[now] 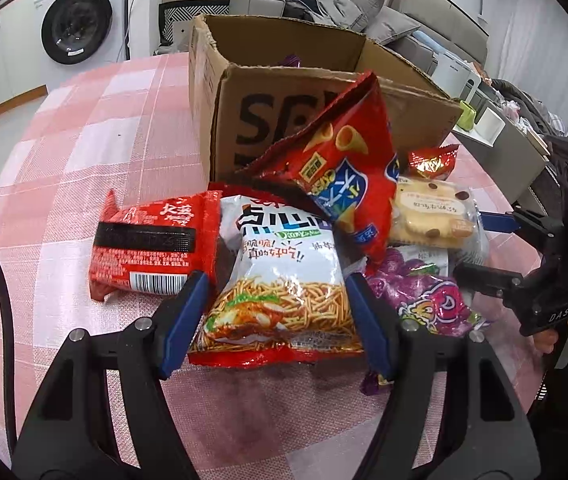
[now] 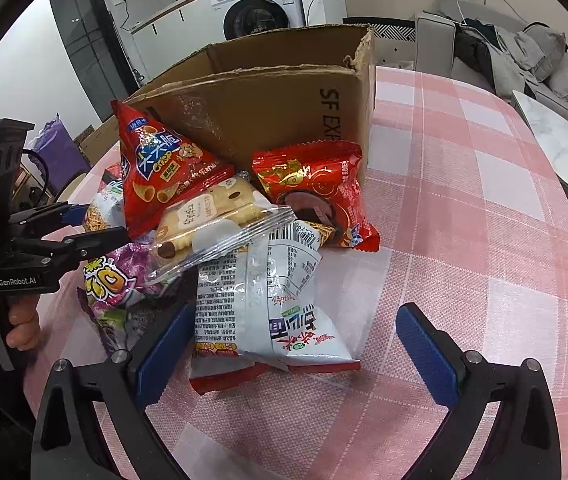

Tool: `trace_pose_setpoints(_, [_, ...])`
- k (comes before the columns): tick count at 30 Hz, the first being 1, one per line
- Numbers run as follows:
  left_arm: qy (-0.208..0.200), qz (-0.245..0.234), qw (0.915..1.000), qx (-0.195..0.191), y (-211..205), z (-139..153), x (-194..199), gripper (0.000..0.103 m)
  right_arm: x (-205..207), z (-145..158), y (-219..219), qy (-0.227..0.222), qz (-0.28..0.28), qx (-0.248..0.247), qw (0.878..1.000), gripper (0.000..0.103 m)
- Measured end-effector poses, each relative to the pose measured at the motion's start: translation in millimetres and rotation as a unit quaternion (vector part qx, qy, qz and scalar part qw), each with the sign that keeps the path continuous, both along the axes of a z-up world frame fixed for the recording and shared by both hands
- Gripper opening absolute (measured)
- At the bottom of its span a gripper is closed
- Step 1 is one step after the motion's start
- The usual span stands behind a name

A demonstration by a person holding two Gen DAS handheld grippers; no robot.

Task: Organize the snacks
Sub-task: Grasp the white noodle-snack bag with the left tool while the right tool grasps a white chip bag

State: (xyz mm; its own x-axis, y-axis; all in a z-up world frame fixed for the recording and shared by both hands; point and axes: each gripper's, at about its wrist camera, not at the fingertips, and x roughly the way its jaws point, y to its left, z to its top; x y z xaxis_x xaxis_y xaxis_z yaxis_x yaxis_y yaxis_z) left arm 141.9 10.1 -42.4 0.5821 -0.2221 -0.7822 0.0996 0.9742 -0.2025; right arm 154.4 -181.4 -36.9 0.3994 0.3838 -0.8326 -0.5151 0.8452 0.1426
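Observation:
A pile of snack bags lies on the pink checked table in front of an open cardboard box (image 1: 284, 92). My left gripper (image 1: 275, 284) is open, its blue pads on either side of a white noodle-snack bag (image 1: 279, 280). A red bag (image 1: 151, 244) lies to its left, a red corn-chip bag (image 1: 344, 168) leans on the box, and a biscuit pack (image 1: 432, 216) and a purple bag (image 1: 428, 296) lie to the right. My right gripper (image 2: 296, 320) is open beside another white noodle-snack bag (image 2: 267, 304). The box (image 2: 267, 108) and a red cake pack (image 2: 316, 192) lie behind it.
The table's pink checked cloth (image 2: 464, 240) stretches to the right of the pile. A washing machine (image 1: 79, 16) stands at the back left and a grey sofa (image 1: 348, 4) behind the box. A white marble side table (image 2: 556, 140) stands off the table's right edge.

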Motion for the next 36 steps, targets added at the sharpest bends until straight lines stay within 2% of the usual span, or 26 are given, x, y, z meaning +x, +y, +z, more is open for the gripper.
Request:
trace_pose_setpoints(6, [0.001, -0.004, 0.9999, 0.014, -2.9, -6.5, 1.6, 0.068, 1.5, -3.6, 0.3, 0.004, 0.001, 0.002, 1.000, 0.099])
trace_pose_setpoints(9, [-0.005, -0.007, 0.9994, 0.032, -8.4, -9.6, 1.9, 0.068, 3.9, -7.2, 1.5, 0.012, 0.011, 0.011, 1.000, 0.084])
trace_pose_setpoints(13, [-0.010, -0.012, 0.9995, 0.026, -8.9, -10.1, 1.0, 0.061, 3.9, -8.3, 5.5, 0.018, 0.023, 0.028, 0.999, 0.080])
trace_pose_setpoints(15, [-0.015, -0.014, 0.9994, 0.026, -8.9, -9.4, 0.2, 0.057, 4.5, -8.7, 5.4, 0.014, 0.020, 0.027, 0.999, 0.073])
trace_pose_setpoints(20, [-0.029, -0.020, 0.9993, 0.014, -11.8, -1.9, -6.8, 0.048, -0.6, -0.4, 5.1, -0.005, 0.034, 0.034, 0.999, 0.063])
trace_pose_setpoints(21, [-0.032, -0.022, 0.9992, 0.011, -12.0, 0.3, -8.0, 0.048, -1.7, 1.0, 5.6, -0.007, 0.037, 0.033, 0.999, 0.053])
trace_pose_setpoints(22, [-0.034, -0.024, 0.9991, 0.007, -11.8, 2.3, -9.0, 0.047, -3.1, 2.0, 6.0, -0.009, 0.044, 0.034, 0.998, 0.050])
trace_pose_setpoints(28, [-0.043, -0.034, 0.9985, -0.004, -12.2, 14.9, -15.2, 0.046, -6.5, 7.6, 6.0, -0.021, 0.055, 0.030, 0.998, 0.050])
trace_pose_setpoints(36, [-0.055, -0.032, 0.9979, -0.012, -8.0, 29.9, -22.9, 0.044, -8.6, 19.2, -13.7, -0.038, 0.036, 0.045, 0.998, 0.047])
